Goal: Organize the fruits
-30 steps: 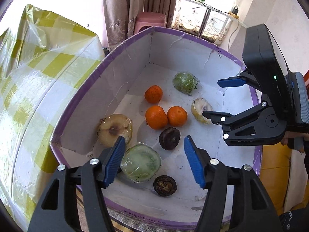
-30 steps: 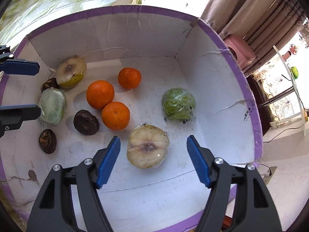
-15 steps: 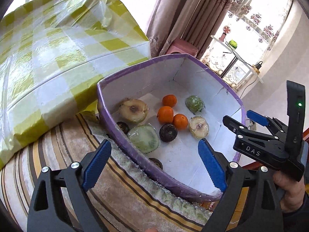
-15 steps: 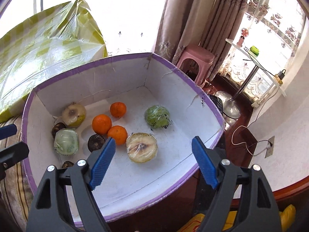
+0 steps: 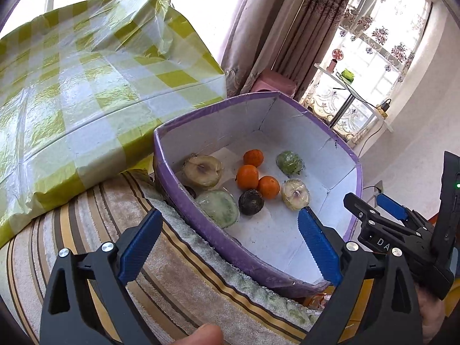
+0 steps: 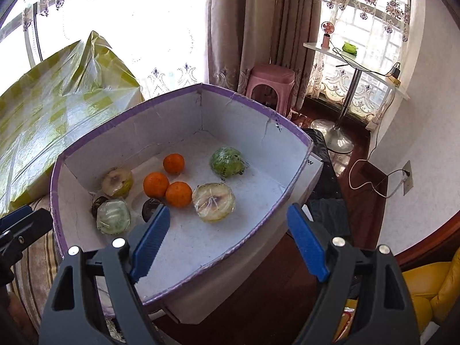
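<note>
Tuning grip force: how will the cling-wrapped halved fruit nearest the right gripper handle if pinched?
The wrapped half fruit probably feels slick, since glossy film covers it. Its exposed cut flesh suggests it bruises under hard squeezing. Lying flat side up, it seems unlikely to roll, unlike the oranges beside it.

Home living room: lace curtains [image 6: 359, 92], pink stool [image 6: 271, 79], yellow sofa [image 6: 431, 293].

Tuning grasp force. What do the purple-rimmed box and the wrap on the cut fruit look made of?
Purple-rimmed box: looks like cardboard, matte white inside, with creased, cracked walls and folded corners; the rim seems taped or paper-covered. Wrap on the cut fruit: likely thin clear cling film, glossy, wrinkled, with highlights.
</note>
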Demonstrator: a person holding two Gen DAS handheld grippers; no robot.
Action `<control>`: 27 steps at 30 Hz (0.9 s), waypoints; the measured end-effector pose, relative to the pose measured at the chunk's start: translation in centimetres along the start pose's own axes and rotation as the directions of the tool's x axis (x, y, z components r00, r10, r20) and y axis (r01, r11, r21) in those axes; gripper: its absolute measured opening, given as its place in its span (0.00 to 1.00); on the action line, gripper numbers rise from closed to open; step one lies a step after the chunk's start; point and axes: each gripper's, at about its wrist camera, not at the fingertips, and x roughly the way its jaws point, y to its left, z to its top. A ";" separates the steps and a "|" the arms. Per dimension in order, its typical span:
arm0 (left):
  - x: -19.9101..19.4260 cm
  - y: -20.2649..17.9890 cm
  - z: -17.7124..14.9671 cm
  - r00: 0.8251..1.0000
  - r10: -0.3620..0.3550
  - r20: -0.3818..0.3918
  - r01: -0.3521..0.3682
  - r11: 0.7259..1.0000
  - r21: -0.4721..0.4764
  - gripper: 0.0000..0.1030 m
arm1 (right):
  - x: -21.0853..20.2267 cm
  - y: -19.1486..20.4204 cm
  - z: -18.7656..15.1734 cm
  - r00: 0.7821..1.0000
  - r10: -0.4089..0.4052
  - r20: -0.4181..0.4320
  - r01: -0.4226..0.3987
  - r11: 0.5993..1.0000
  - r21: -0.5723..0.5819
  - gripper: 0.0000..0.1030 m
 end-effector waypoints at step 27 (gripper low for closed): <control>1.9 -1.8 0.5 0.999 0.043 -0.033 -0.041 0.997 0.059 0.96 | 1.0 -0.3 -0.4 0.999 -0.026 -0.030 0.026 1.000 -0.005 0.81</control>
